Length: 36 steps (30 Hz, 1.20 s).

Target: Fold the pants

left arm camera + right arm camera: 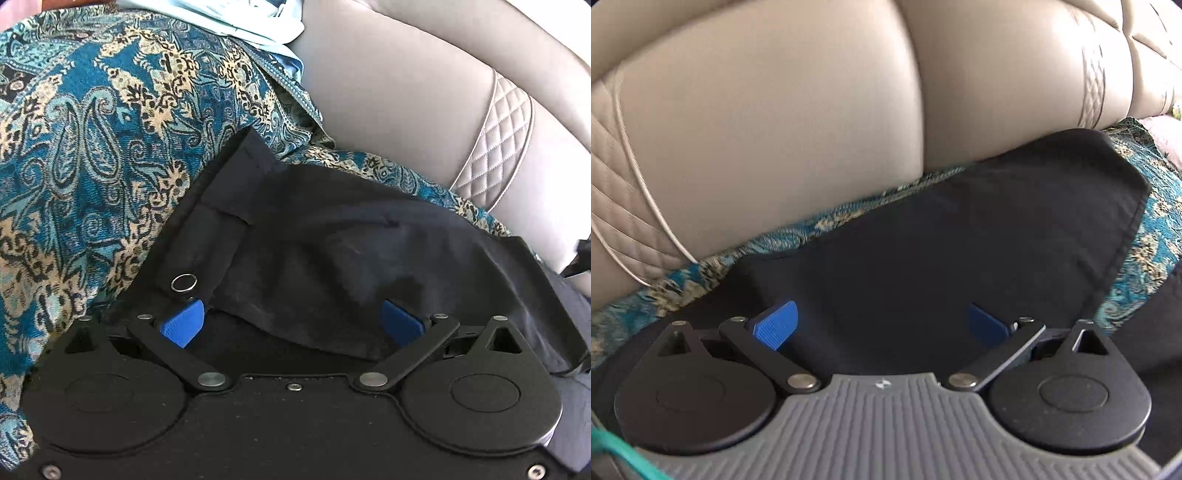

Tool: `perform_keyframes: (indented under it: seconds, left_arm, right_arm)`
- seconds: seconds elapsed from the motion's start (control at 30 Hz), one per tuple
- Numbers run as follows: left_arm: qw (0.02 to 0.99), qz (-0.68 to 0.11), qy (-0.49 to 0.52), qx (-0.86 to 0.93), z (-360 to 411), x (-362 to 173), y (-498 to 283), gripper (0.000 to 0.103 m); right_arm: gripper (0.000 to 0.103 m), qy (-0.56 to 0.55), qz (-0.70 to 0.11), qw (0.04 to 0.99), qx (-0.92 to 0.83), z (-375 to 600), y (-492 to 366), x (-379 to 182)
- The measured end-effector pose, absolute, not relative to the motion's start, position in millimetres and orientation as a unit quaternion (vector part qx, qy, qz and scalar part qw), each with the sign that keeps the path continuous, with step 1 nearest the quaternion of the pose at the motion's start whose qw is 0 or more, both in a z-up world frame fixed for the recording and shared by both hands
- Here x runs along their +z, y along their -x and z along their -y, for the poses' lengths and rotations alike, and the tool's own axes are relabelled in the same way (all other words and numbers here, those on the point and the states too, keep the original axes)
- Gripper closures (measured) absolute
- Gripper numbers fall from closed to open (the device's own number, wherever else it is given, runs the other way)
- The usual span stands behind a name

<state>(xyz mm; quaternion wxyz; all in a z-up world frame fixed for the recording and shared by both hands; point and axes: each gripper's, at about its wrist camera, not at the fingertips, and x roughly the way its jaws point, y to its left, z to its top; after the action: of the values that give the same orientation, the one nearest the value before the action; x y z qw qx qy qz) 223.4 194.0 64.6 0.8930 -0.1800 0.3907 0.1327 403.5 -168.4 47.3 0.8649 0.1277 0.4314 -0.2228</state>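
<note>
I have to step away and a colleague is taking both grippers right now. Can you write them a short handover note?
Left hand-held gripper: open, low over the waistband end of the dark pants, near the snap button; a fold of cloth lies between its fingers, not clamped.
Right hand-held gripper: open, just above a flat dark panel of the pants, holding nothing.
The pants lie on the teal paisley throw against the beige sofa back.
Done: the pants look partly folded; how far, I cannot tell.
Left: grasp, finish folding, smooth flat.

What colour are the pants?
The pants are black, or a very dark navy. The right wrist view shows them best, spread flat.
</note>
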Motion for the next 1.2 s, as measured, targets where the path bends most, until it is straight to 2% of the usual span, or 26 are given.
perform_keyframes:
  seconds: [0.2,0.27,0.33,0.37,0.4,0.43,0.47,0.6,0.87,1.17,1.2]
  left_arm:
    - [0.894,-0.387,0.186,0.125,-192,69,-233,0.000]
    - [0.896,-0.387,0.181,0.121,-191,70,-235,0.000]
    - [0.896,-0.388,0.180,0.119,-190,69,-236,0.000]
    - [0.895,-0.389,0.182,0.119,-191,69,-237,0.000]
    - [0.895,-0.389,0.185,0.119,-191,69,-237,0.000]
    - [0.894,-0.389,0.187,0.120,-191,68,-237,0.000]
    - [0.894,-0.389,0.189,0.121,-192,68,-237,0.000]
    - [0.894,-0.387,0.186,0.126,-189,68,-236,0.000]
    - [0.899,-0.375,0.197,0.110,-182,73,-228,0.000]
    - [0.892,-0.365,0.245,0.104,-188,77,-220,0.000]
    - [0.891,-0.364,0.250,0.104,-189,77,-221,0.000]
  right_arm:
    - [0.000,-0.084,-0.471,0.844,-0.241,148,-437,14]
    - [0.001,-0.088,-0.455,0.853,-0.238,148,-438,11]
    - [0.009,-0.086,-0.453,0.856,-0.235,148,-438,10]
    - [0.026,-0.080,-0.448,0.860,-0.230,146,-437,12]
    - [0.056,-0.071,-0.442,0.865,-0.225,145,-434,16]
    - [0.073,-0.063,-0.440,0.868,-0.222,143,-433,19]
    - [0.099,-0.057,-0.441,0.869,-0.220,142,-430,23]
    - [0.101,-0.067,-0.431,0.882,-0.177,143,-415,35]
    - [0.101,-0.029,-0.350,0.928,-0.122,140,-346,67]
    - [0.101,-0.051,-0.341,0.935,-0.078,169,-284,86]
    - [0.098,-0.056,-0.345,0.934,-0.069,174,-280,87]
